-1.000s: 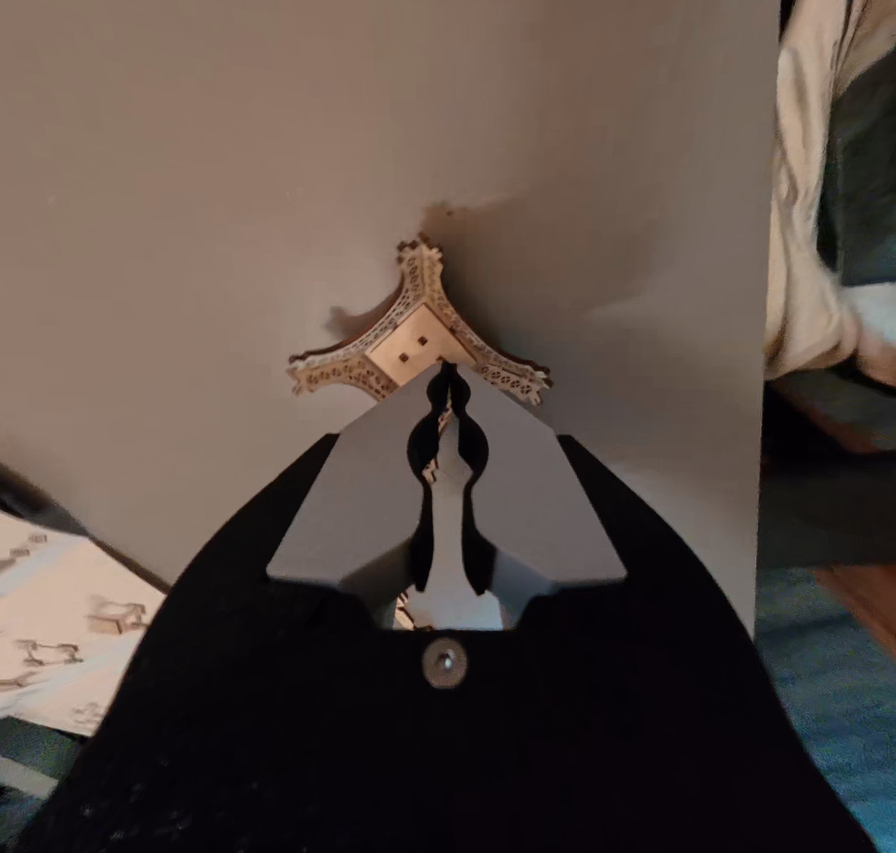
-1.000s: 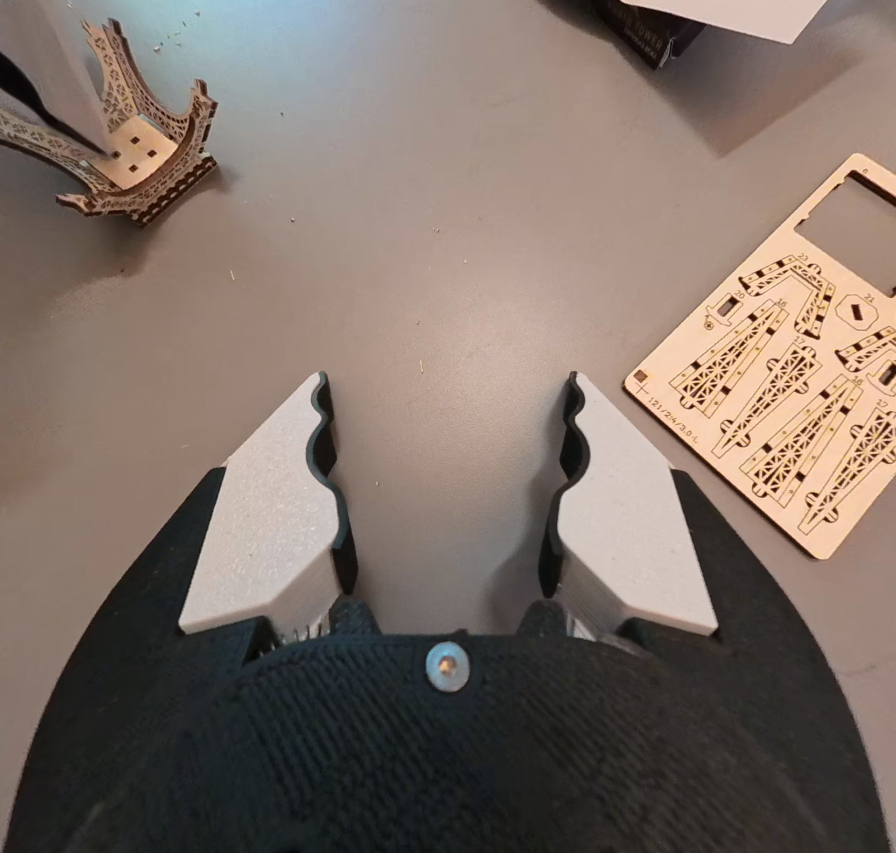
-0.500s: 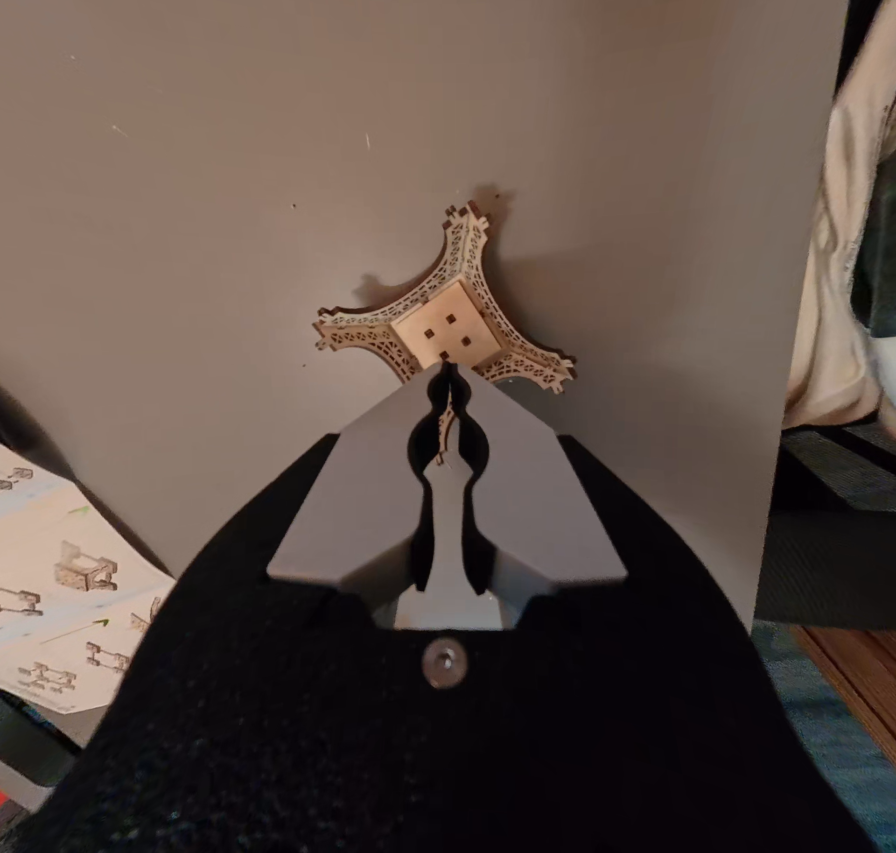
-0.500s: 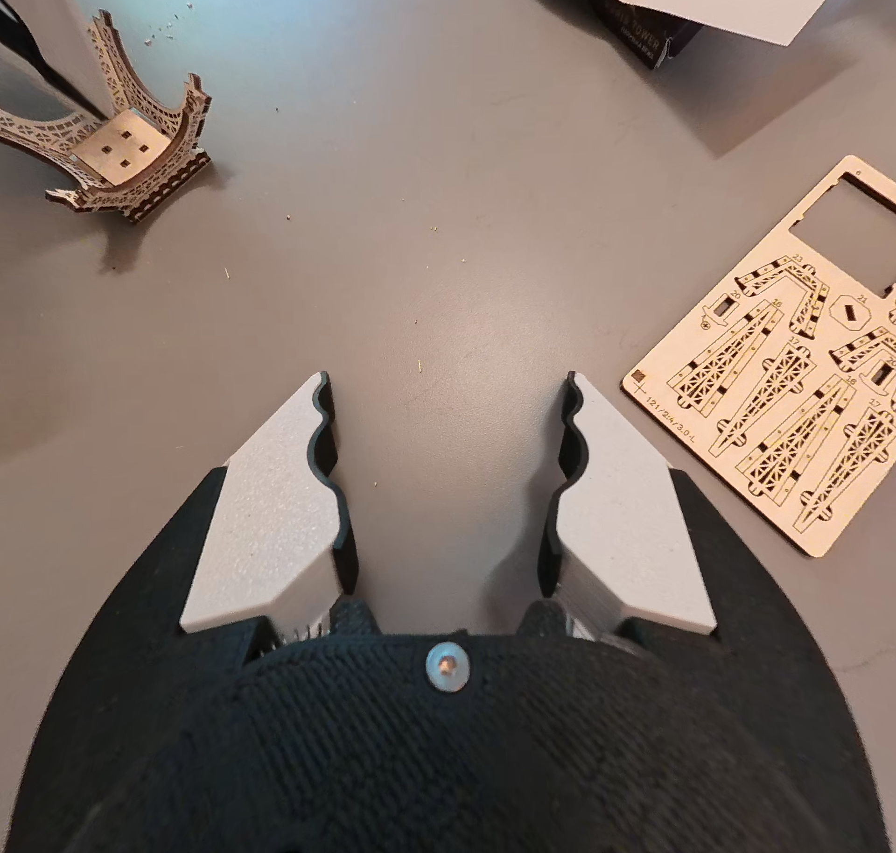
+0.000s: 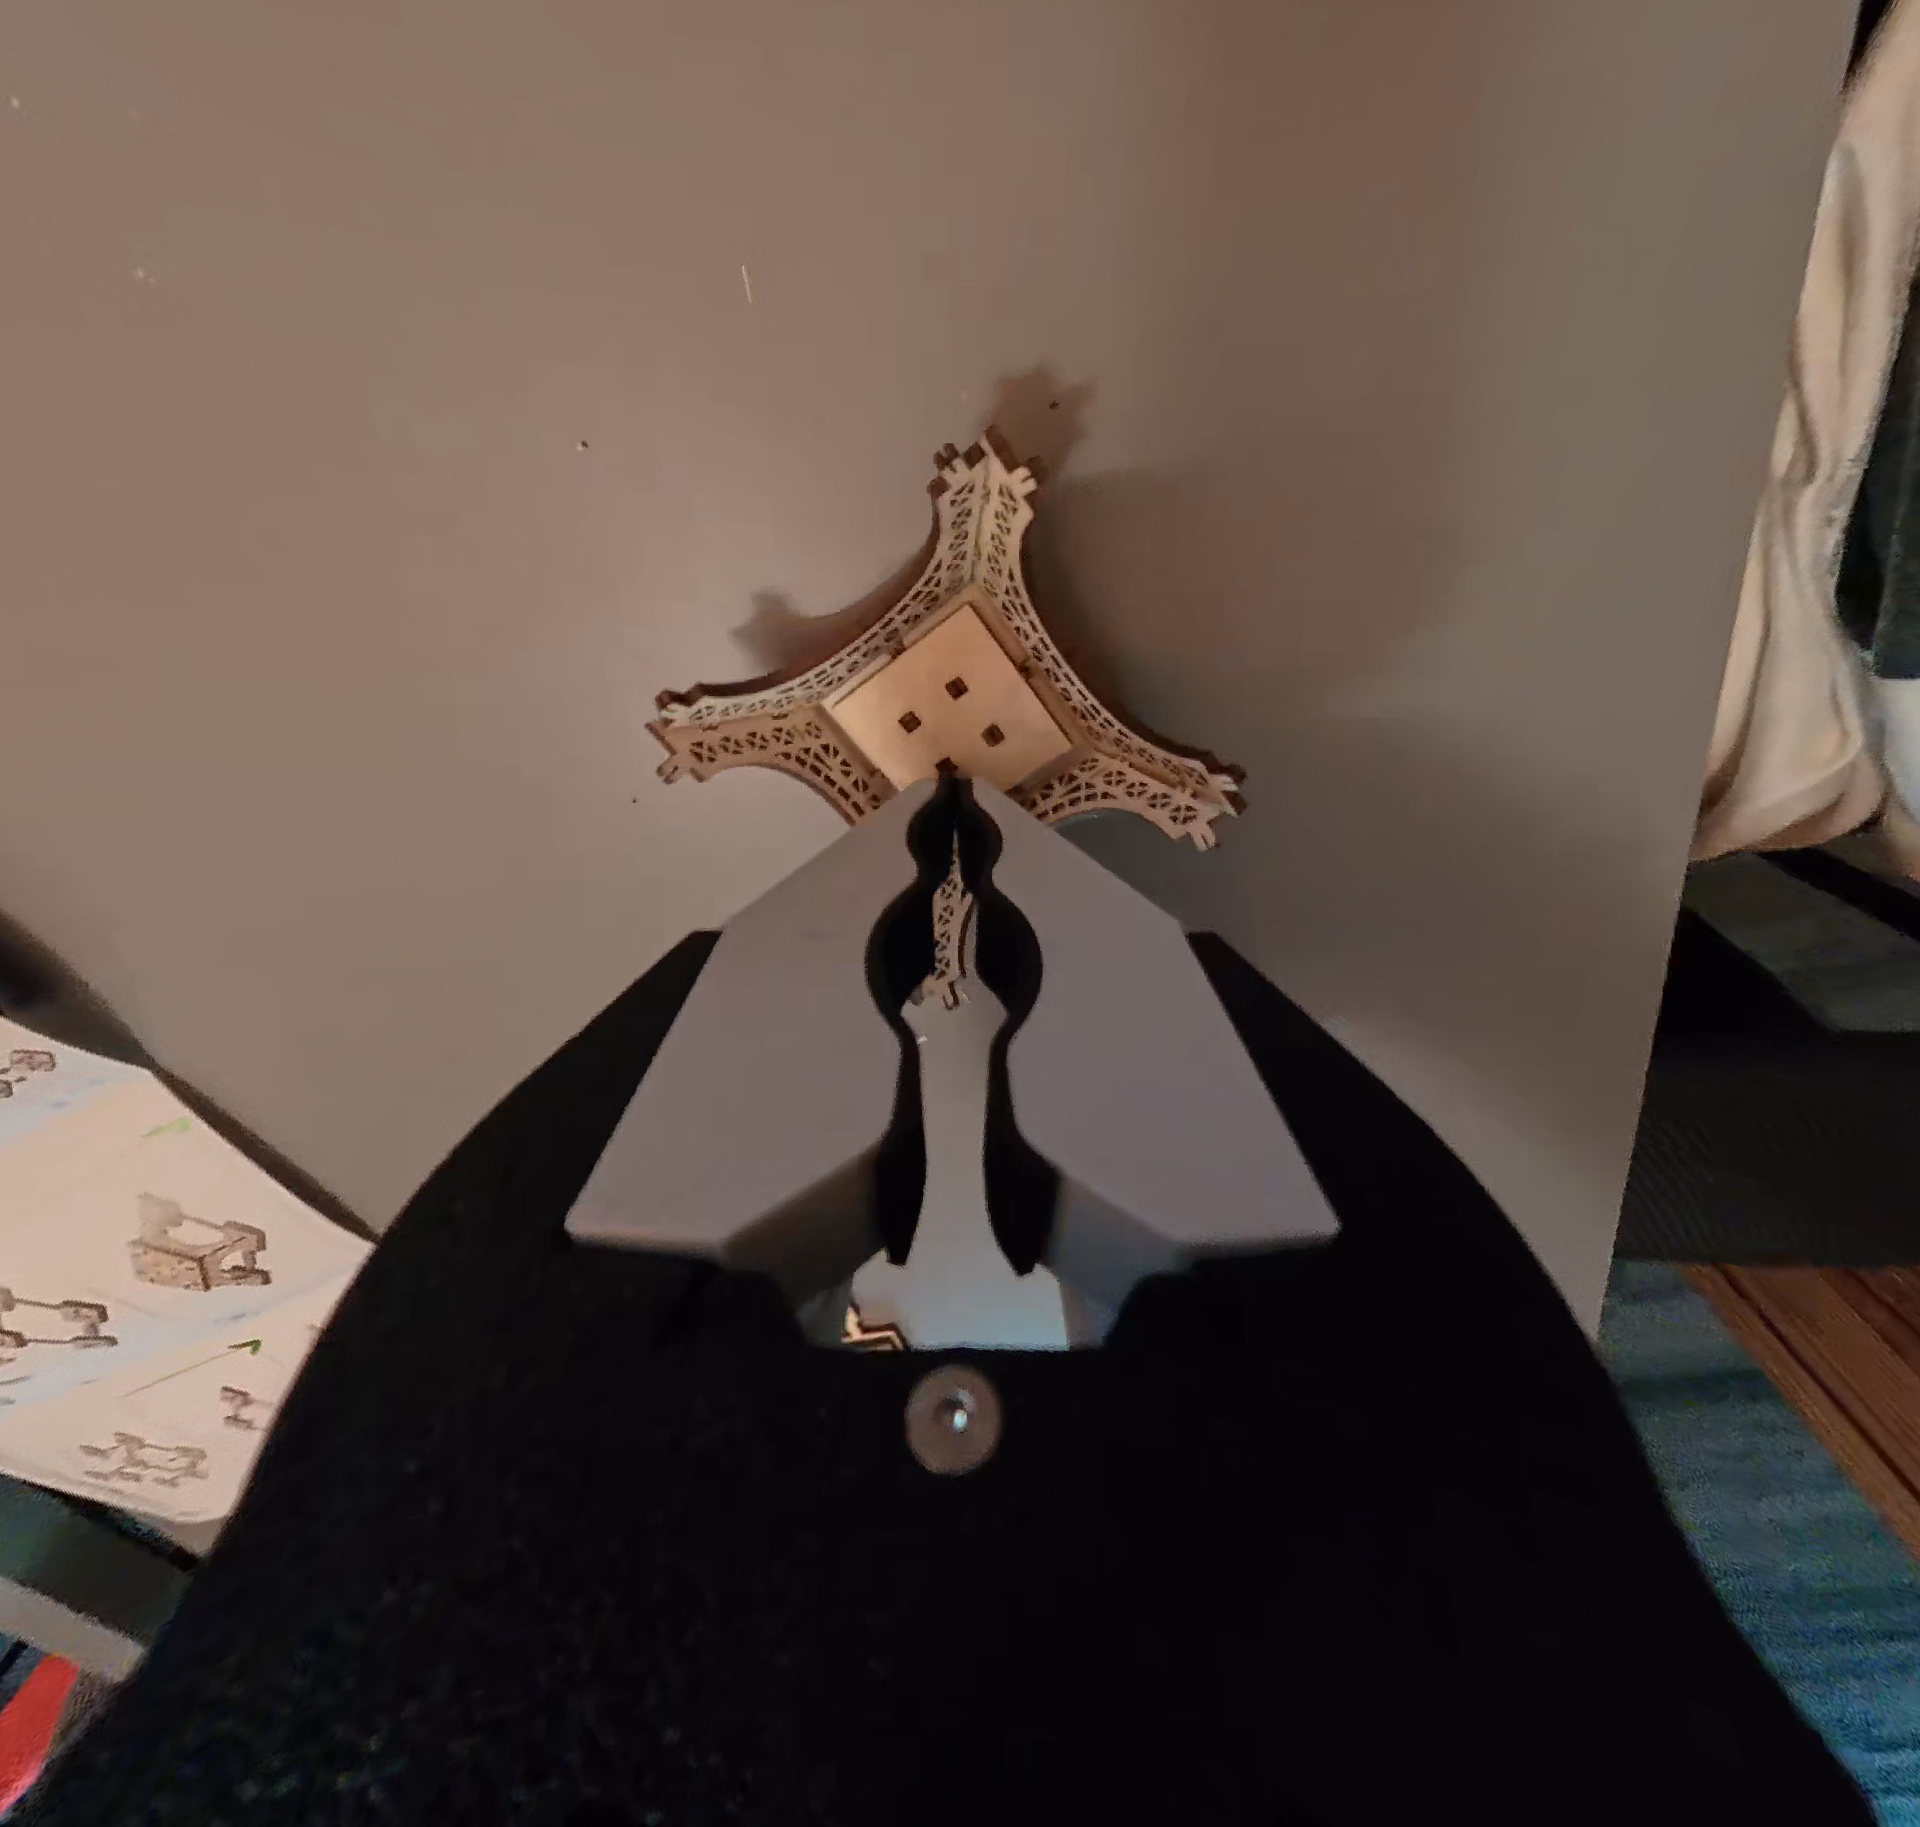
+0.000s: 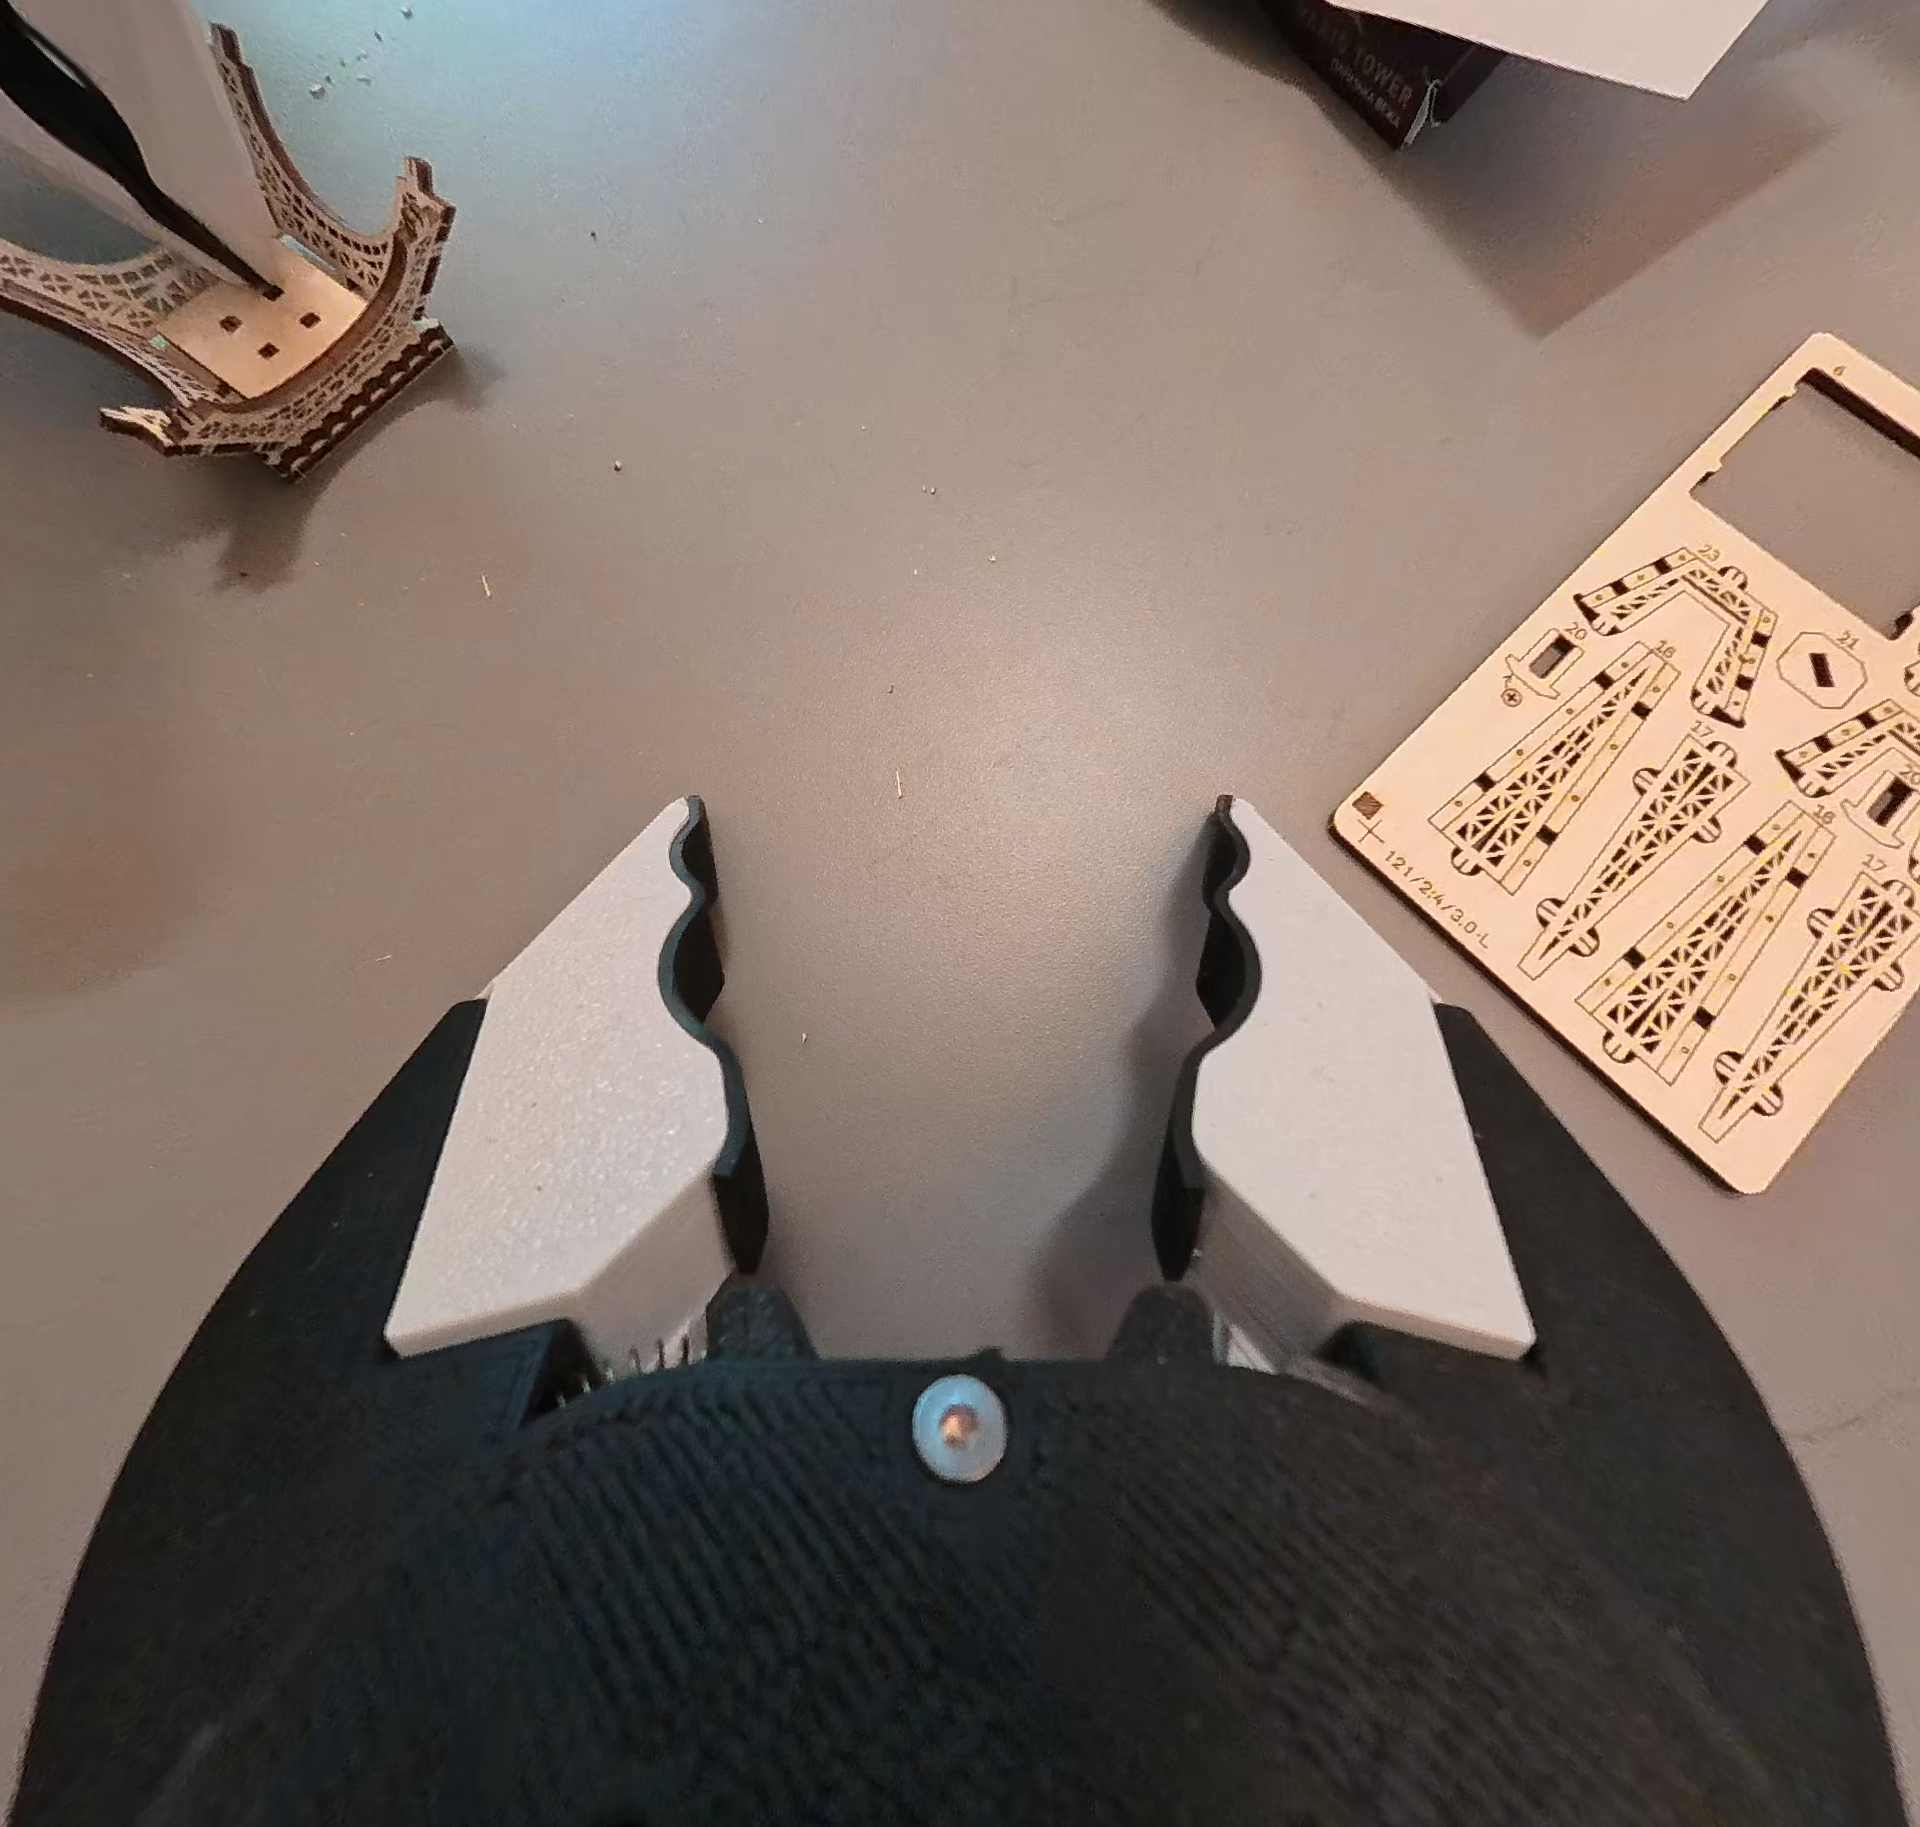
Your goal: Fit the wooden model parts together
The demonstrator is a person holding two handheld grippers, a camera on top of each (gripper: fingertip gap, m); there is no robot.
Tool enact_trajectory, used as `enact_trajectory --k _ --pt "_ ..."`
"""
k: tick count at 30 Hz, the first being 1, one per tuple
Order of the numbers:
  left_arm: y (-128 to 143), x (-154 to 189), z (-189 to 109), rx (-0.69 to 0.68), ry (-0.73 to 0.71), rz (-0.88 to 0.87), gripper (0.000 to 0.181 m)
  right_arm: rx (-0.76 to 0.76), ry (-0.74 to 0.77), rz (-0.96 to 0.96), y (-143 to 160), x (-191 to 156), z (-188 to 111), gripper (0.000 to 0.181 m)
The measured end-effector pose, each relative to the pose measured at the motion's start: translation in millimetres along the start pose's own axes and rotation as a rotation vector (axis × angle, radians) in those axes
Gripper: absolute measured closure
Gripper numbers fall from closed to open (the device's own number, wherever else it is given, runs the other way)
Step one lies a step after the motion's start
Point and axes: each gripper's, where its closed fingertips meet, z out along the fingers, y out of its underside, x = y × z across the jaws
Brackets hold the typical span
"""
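Observation:
A wooden lattice tower base (image 5: 940, 712) with four splayed legs and a square slotted platform stands on the grey table; it also shows at the far left of the right wrist view (image 6: 296, 333). My left gripper (image 5: 951, 790) is shut on a thin wooden lattice strip (image 5: 948, 930), held edge-on, with its tips just above the platform's near slot. The left gripper's fingers (image 6: 156, 125) show above the base in the right wrist view. My right gripper (image 6: 961, 821) is open and empty above bare table, well right of the base.
A wooden sheet of uncut lattice parts (image 6: 1683, 790) lies right of my right gripper. A dark box under a white paper (image 6: 1455, 1) is at the far right. An instruction sheet (image 5: 125, 1289) lies at the left. The table edge (image 5: 1704, 842) runs down the right.
My left gripper has come down closer to the base, its tips now over the platform's slots. My right gripper has stayed open and nearly still.

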Motion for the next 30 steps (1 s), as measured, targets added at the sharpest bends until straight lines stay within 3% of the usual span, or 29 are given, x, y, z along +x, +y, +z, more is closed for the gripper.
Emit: enact_trajectory --k 1,5,14,30 --pt "0 0 0 -0.015 -0.006 0.016 0.181 0.0 0.0 0.0 0 0 0 0.088" --pt "0 0 0 -0.061 0.029 0.037 0.181 0.0 0.001 0.0 0 0 0 0.088" --pt "0 1 -1 0.014 0.083 -0.048 0.181 0.002 -0.003 0.004 0 0 0 0.088" --pt "-13 -2 -6 0.098 0.015 0.042 0.181 0.0 0.0 0.0 -1 0 1 0.088"
